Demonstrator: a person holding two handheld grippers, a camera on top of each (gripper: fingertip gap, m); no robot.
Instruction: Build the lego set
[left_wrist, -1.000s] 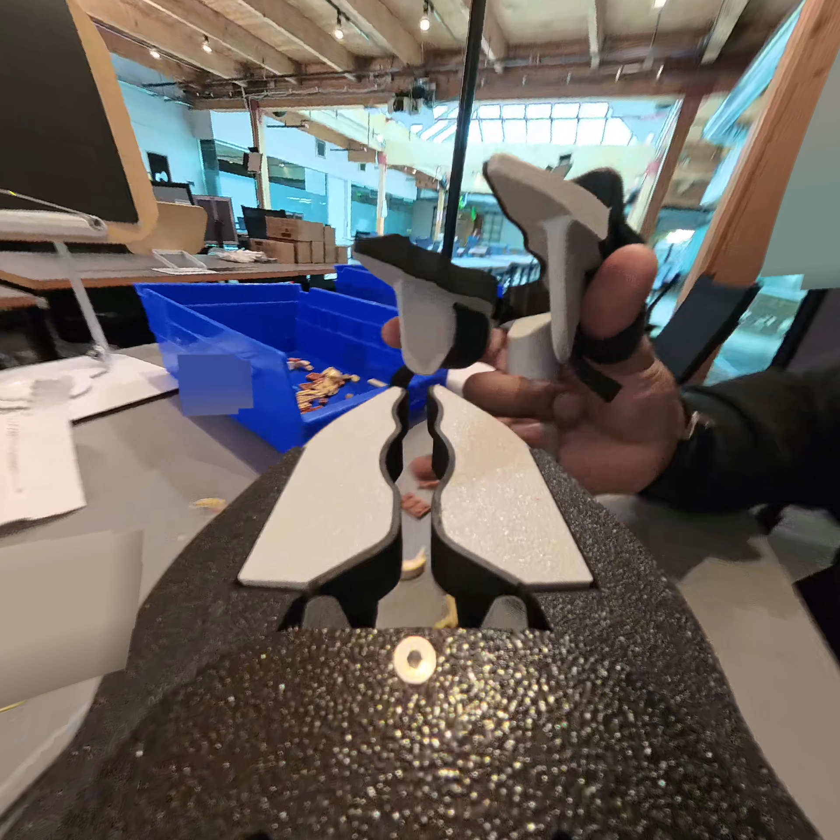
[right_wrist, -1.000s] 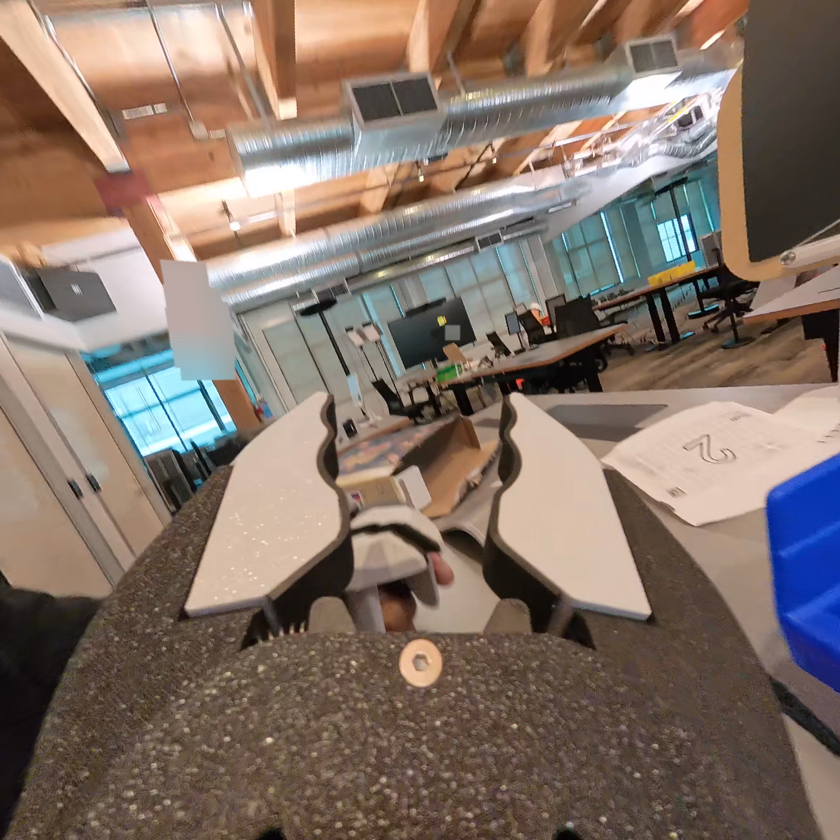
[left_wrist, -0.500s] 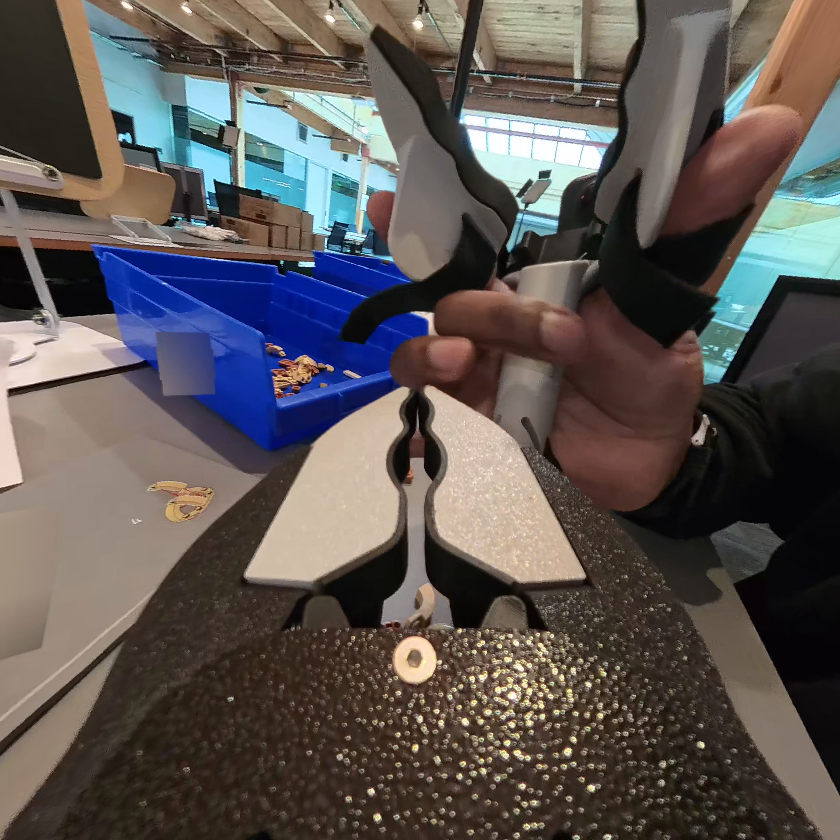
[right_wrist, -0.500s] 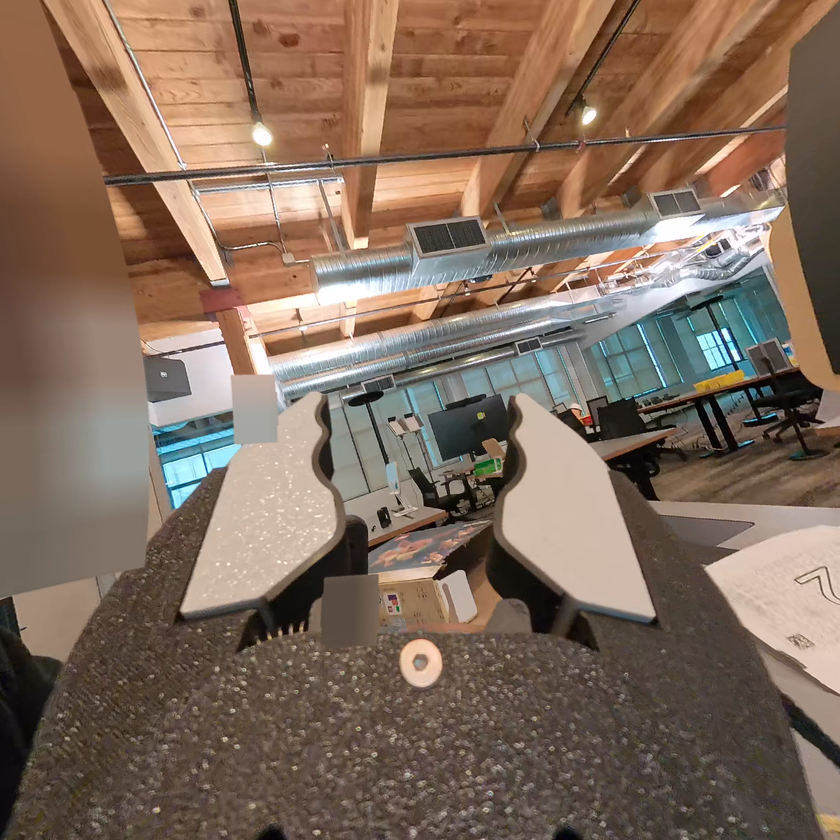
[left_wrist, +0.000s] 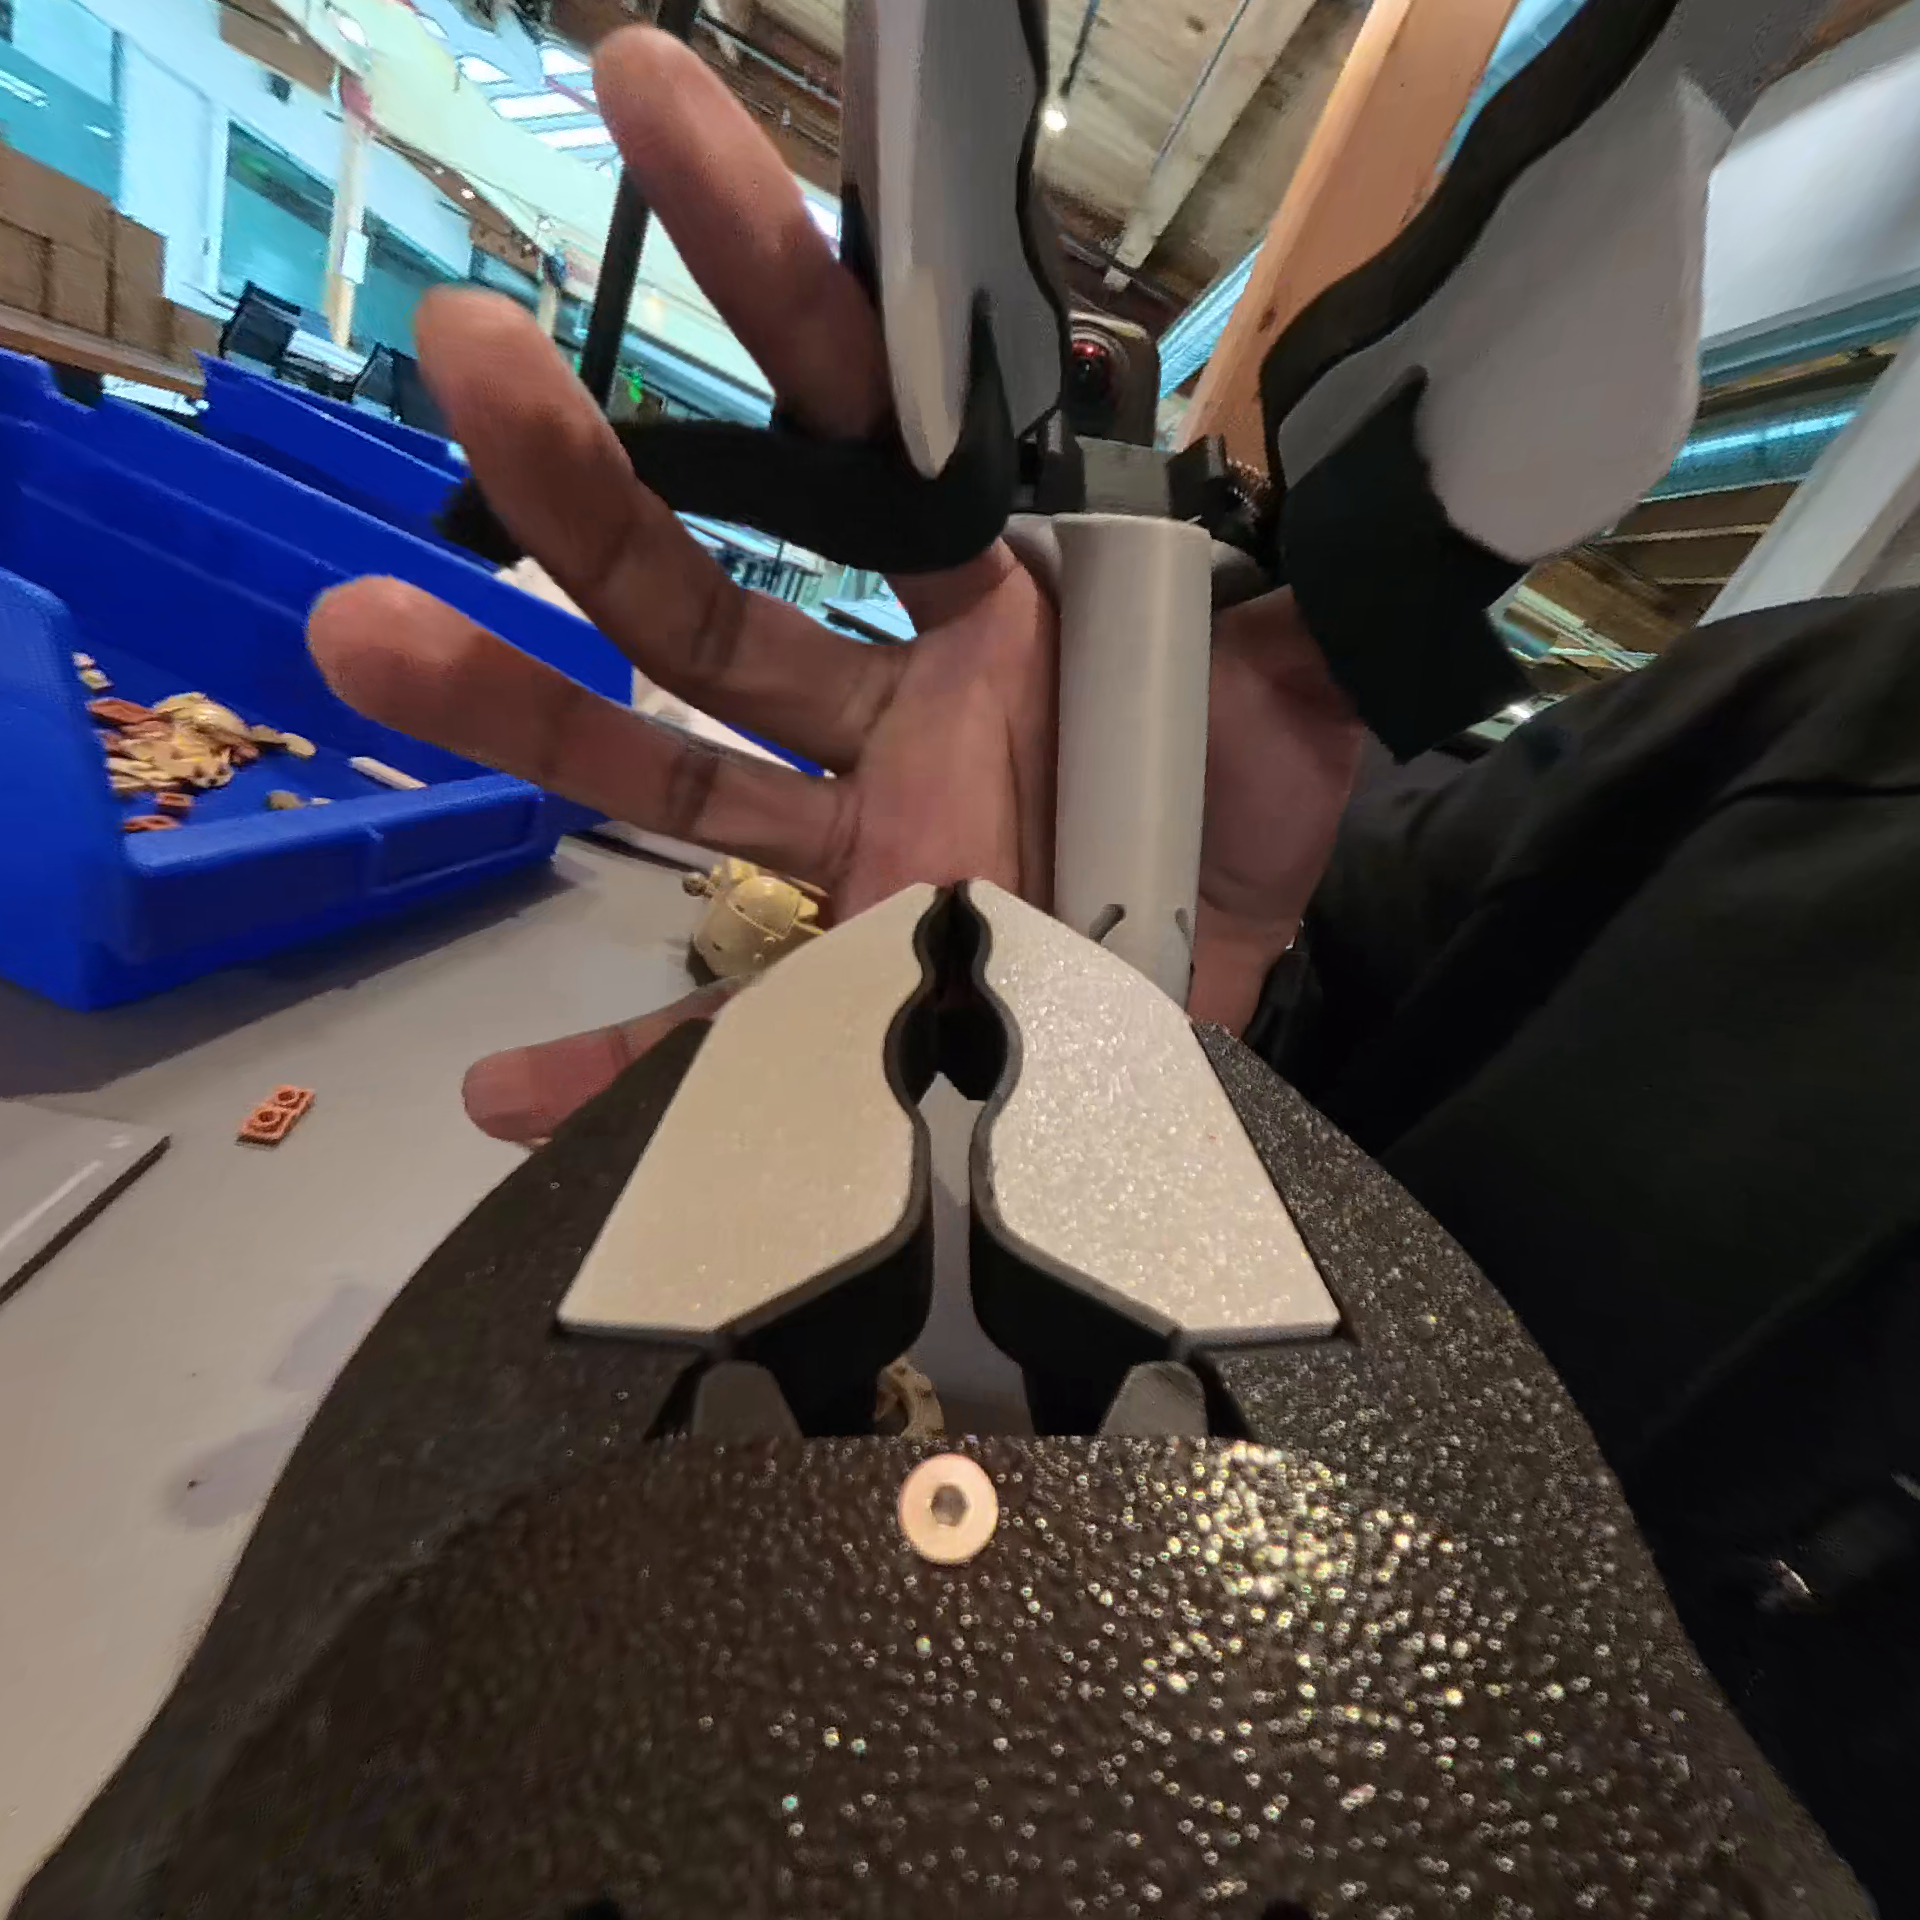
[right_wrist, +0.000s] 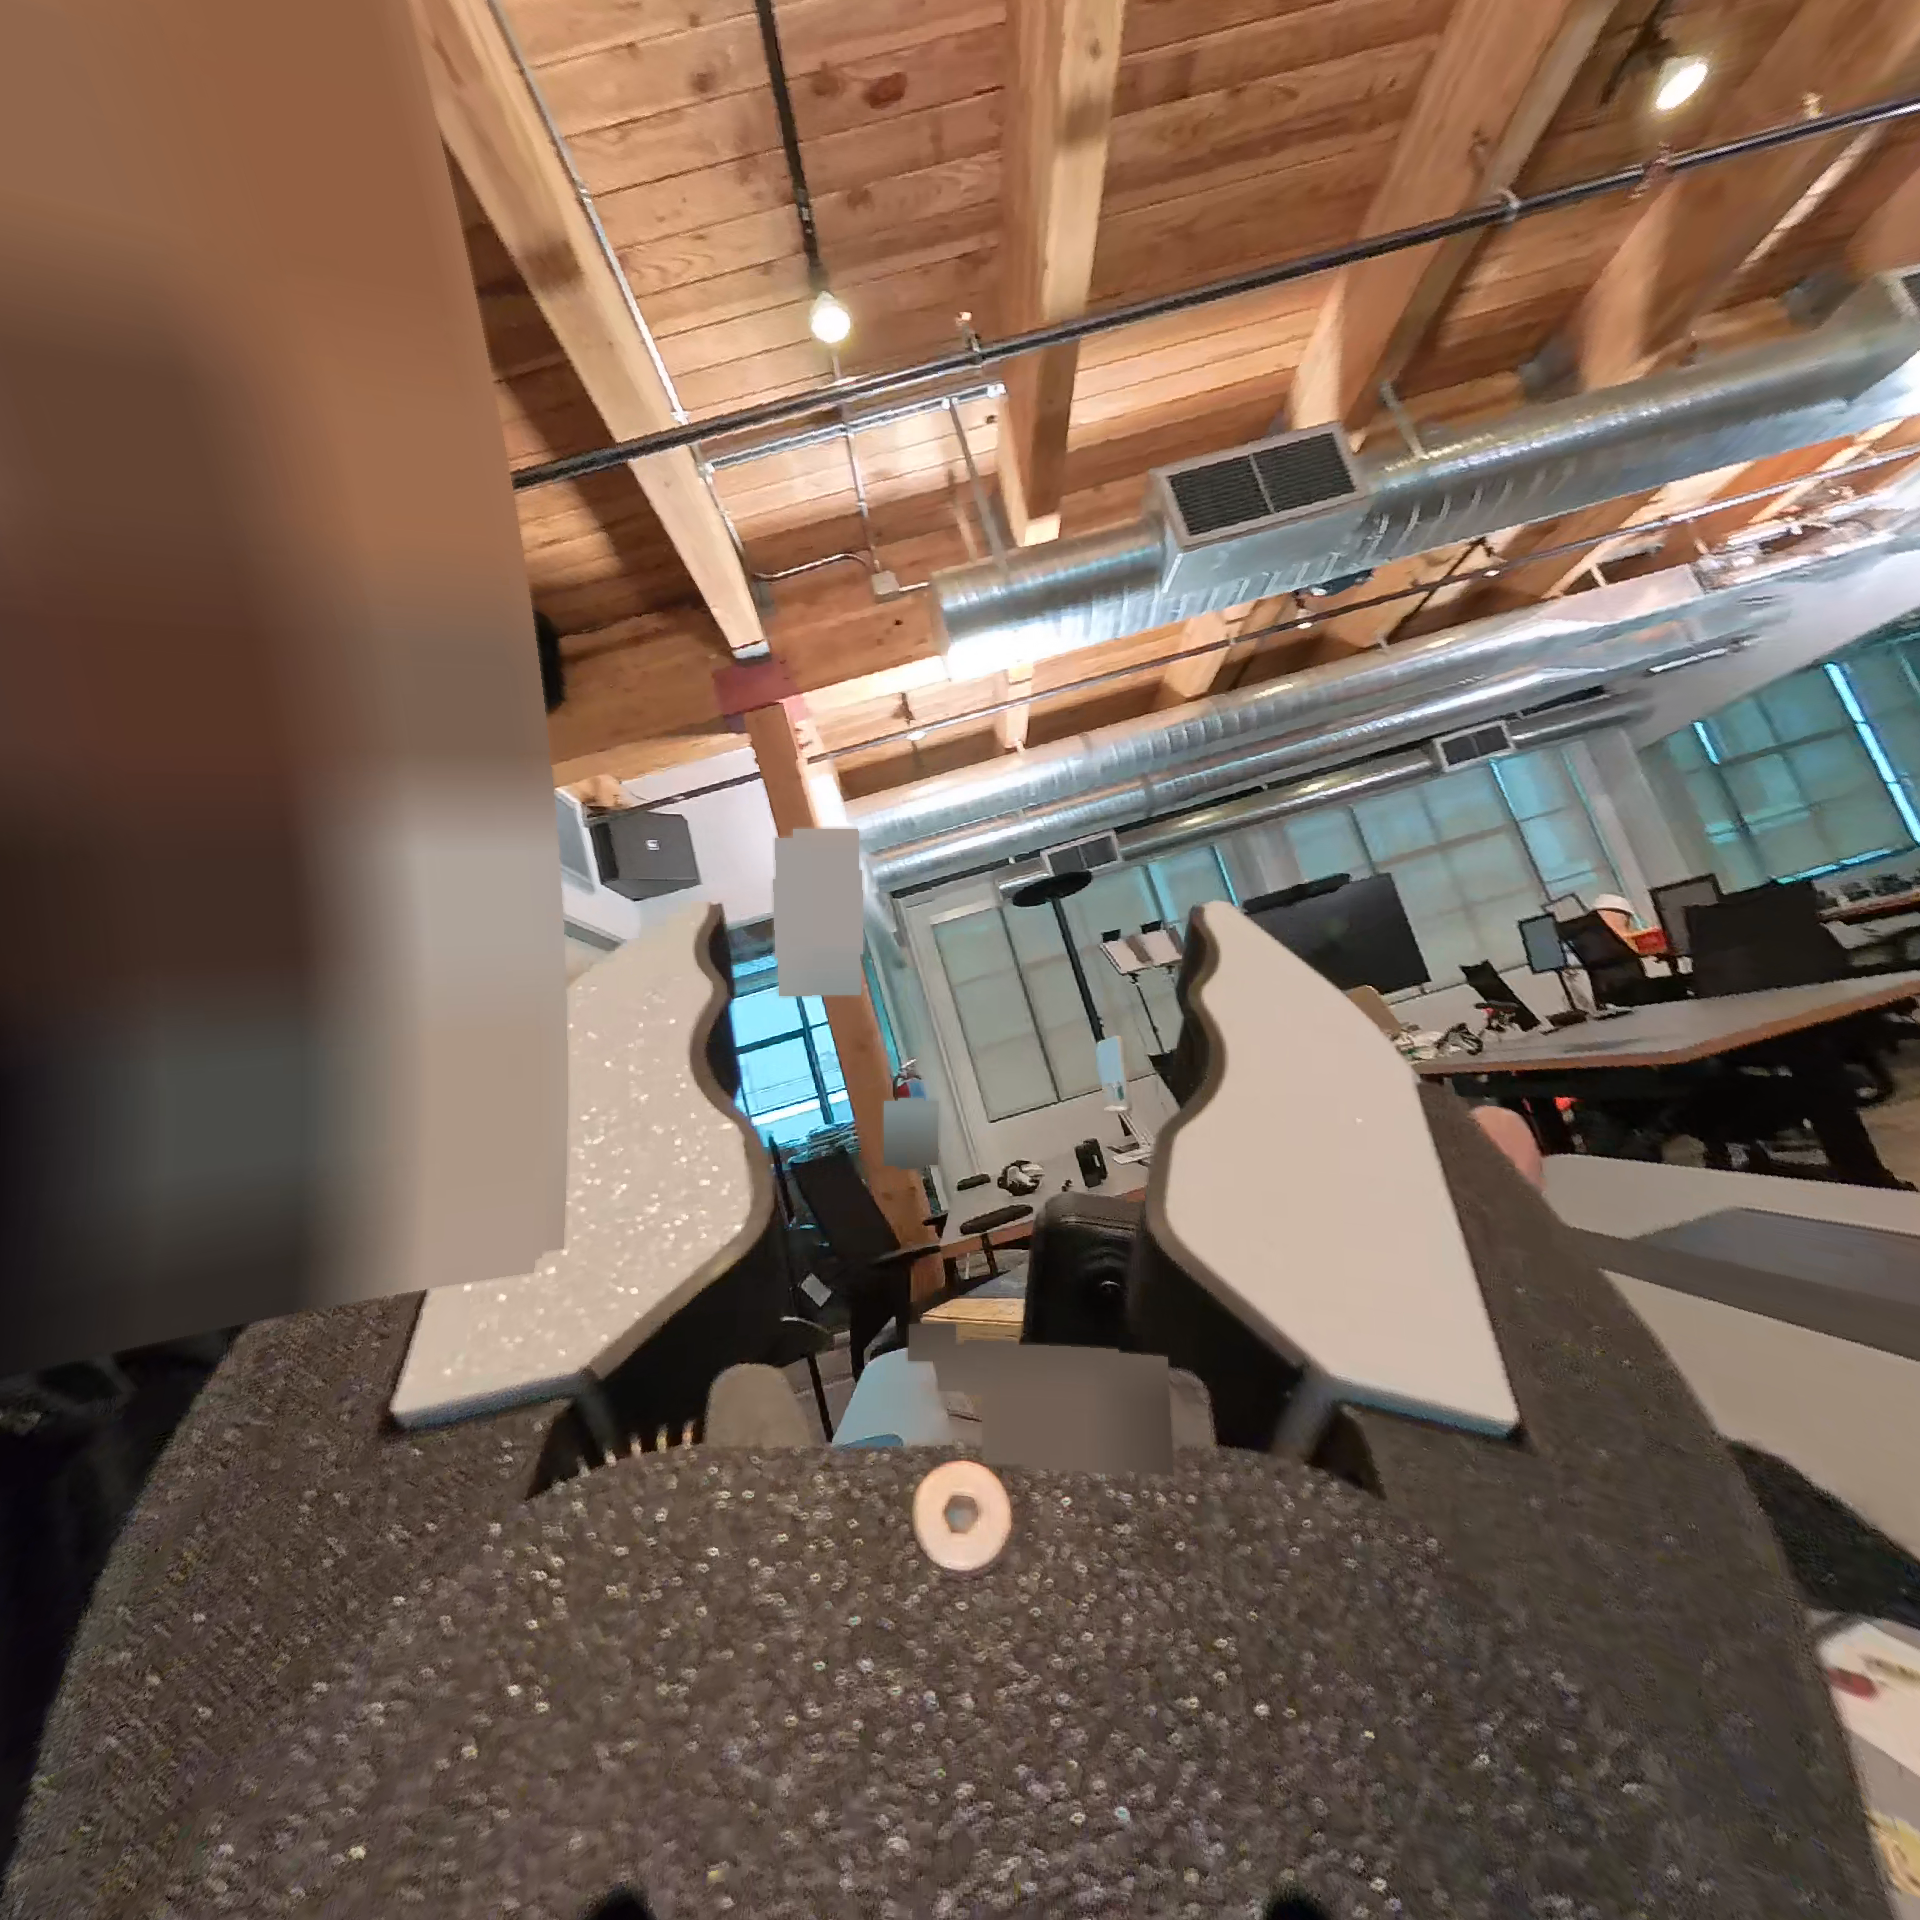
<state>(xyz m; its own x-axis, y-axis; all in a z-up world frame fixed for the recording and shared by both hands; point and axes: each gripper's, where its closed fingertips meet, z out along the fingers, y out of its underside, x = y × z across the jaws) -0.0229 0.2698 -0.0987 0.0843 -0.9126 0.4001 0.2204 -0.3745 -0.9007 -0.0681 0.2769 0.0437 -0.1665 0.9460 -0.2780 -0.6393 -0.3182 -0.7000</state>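
My left gripper (left_wrist: 956, 896) is shut with its tips touching, low over the grey table (left_wrist: 312, 1351). I see nothing held between its fingers. Just beyond it a hand (left_wrist: 935, 748) with spread fingers holds my right gripper upright; its grey fingers (left_wrist: 940, 260) point upward. A tan lego model (left_wrist: 753, 920) lies on the table left of the hand. A small brown plate (left_wrist: 275, 1112) lies nearer, to the left. In the right wrist view my right gripper (right_wrist: 956, 925) is open and empty, aimed at the ceiling.
A blue bin (left_wrist: 260, 862) with several loose tan and brown pieces (left_wrist: 177, 738) stands at the left. A dark mat edge (left_wrist: 73, 1195) lies at the near left. A person's black sleeve (left_wrist: 1610, 987) fills the right side. Left tips to right tips: about 15 centimeters. The small brown plate (left_wrist: 275, 1112) is about 15 centimeters from my left fingertips.
The right gripper tilted up toward the ceiling and opened wider, and its hand spread its fingers. The left gripper closed until its tips touch and moved closer to that hand.
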